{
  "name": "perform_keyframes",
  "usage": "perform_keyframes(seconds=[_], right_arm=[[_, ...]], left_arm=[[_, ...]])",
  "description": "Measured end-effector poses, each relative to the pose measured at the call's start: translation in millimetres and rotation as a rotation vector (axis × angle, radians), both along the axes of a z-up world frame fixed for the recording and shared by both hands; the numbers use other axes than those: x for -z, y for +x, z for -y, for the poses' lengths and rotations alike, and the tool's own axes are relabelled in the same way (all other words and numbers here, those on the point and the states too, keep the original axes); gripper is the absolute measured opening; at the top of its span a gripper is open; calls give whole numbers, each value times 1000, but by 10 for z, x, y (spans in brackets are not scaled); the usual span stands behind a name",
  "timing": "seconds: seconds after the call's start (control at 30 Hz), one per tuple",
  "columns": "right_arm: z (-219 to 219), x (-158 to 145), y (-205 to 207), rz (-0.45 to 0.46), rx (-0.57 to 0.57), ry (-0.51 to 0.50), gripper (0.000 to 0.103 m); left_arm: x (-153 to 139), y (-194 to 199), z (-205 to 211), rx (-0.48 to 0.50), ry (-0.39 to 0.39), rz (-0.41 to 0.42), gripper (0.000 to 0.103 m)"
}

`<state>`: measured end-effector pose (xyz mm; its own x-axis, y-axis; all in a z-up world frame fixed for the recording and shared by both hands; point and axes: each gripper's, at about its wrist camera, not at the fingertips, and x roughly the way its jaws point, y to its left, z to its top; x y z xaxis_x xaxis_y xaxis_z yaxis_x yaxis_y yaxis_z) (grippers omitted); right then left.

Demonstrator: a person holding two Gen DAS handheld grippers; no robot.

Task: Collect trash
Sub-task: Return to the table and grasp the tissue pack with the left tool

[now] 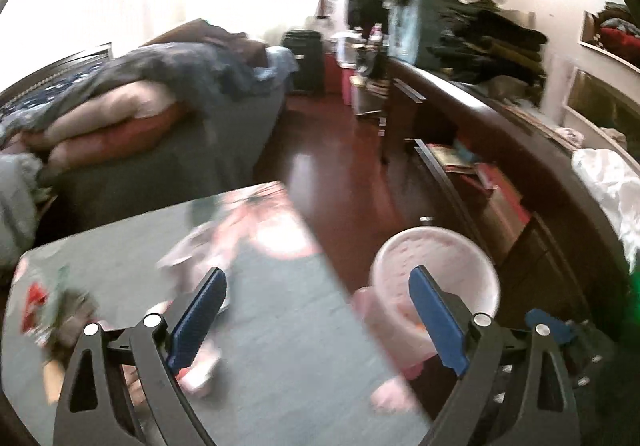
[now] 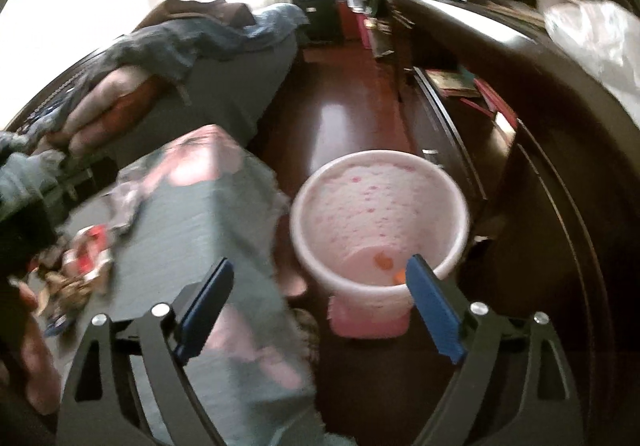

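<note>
We hold both tools spread wide with nothing between the blue pads: our left tool over the grey worktop, our right tool at its edge. Crumpled wrappers lie on the worktop; the pink waste bin stands on the floor just beside it.

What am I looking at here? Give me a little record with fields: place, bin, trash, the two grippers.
place: cluttered bedroom, table beside a bed
bin: white bin on the dark floor, next to the table; small orange bits inside
trash: crumpled wrappers on the table's left part
left gripper: open, nothing between its fingers, over the table edge
right gripper: open, empty, near the bin's rim
</note>
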<state>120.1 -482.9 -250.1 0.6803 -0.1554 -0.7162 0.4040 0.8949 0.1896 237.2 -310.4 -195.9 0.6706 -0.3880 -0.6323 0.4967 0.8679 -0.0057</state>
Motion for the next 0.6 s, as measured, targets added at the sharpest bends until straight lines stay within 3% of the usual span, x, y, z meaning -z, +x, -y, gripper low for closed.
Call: perform_keyframes(seconds=[0.33, 0.6], right_arm=[[-865, -229, 86, -1, -179, -28, 93], [-1318, -196, 239, -22, -264, -35, 93]], left_arm=[[19, -87, -1136, -209, 43, 9, 96], [24, 366, -1914, -349, 6, -29, 97]])
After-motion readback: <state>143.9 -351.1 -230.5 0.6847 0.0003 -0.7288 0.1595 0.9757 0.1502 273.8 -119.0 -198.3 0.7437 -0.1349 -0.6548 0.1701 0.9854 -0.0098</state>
